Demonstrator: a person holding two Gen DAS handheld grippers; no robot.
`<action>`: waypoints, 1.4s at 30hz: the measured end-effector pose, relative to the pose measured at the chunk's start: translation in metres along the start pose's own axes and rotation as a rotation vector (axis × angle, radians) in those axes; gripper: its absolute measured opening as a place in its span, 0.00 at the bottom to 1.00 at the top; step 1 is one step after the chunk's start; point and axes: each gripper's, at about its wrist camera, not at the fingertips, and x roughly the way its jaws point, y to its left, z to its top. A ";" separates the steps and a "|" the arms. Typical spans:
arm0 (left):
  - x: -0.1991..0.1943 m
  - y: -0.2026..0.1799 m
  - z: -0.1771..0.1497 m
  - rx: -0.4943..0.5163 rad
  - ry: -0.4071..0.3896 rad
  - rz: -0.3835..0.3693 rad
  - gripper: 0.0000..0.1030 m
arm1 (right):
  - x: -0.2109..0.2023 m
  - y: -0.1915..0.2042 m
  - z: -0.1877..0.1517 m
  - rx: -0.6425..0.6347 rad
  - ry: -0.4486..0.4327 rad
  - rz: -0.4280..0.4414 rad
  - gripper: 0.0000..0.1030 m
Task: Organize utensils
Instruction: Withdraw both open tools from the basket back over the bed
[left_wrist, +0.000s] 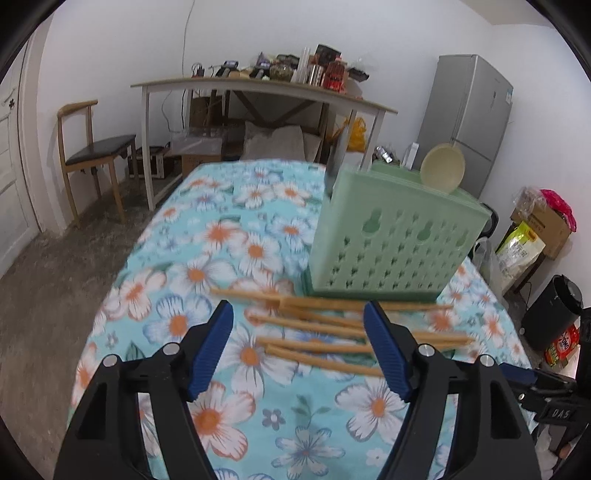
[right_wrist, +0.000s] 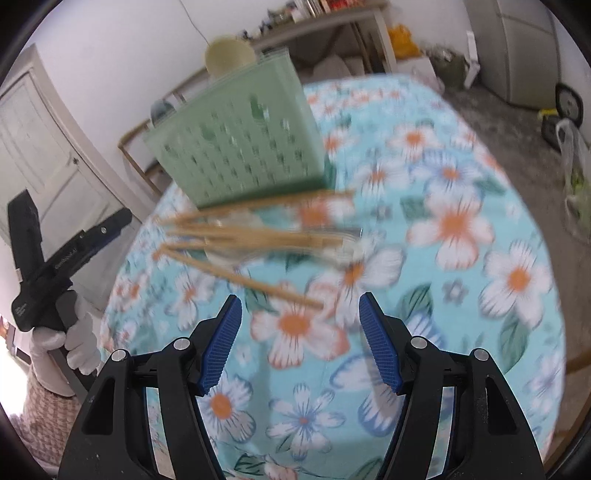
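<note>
1. The table is covered with a light blue floral cloth (left_wrist: 229, 236), and everything sits on top of that.
2. A bunch of wooden chopsticks (left_wrist: 325, 328) lies loose on the cloth, scattered more or less side by side, right in front of a green holder (left_wrist: 391, 236). They're not in it.
3. The holder is a green plastic box with rows of little cutout holes, standing upright on the cloth. A pale round plate or bowl (left_wrist: 442, 168) sticks up out of the top at the back, and something grey, maybe a knife blade (left_wrist: 337, 162), pokes up from the other end. Too blurry to be sure.
4. The left gripper (left_wrist: 299, 317) hangs over the chopsticks with its blue-padded jaws spread wide. Nothing is pinched; the sticks are just visible through the gap, down on the cloth.
5. The right gripper (right_wrist: 300, 310) is the same: jaws spread apart, empty, with the nearest chopstick tip (right_wrist: 310, 303) lying just ahead of the pads.
6. The right-hand camera view is pretty motion-blurred. At its left edge you can see the other gripper held by a white-gloved hand (right_wrist: 70, 343).
7. Behind the table there's a wooden chair (left_wrist: 92, 155), a cluttered desk (left_wrist: 258, 85) and a grey fridge (left_wrist: 476, 118).
</note>
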 end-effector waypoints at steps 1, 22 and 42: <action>0.003 0.002 -0.005 -0.004 0.015 0.003 0.70 | 0.003 0.002 -0.004 -0.002 0.009 -0.001 0.61; 0.028 0.018 -0.065 -0.012 0.133 0.045 0.77 | 0.014 0.007 -0.031 -0.031 -0.031 0.019 0.78; 0.034 0.013 -0.067 0.016 0.132 0.020 0.88 | 0.030 0.029 -0.026 -0.072 -0.006 -0.092 0.91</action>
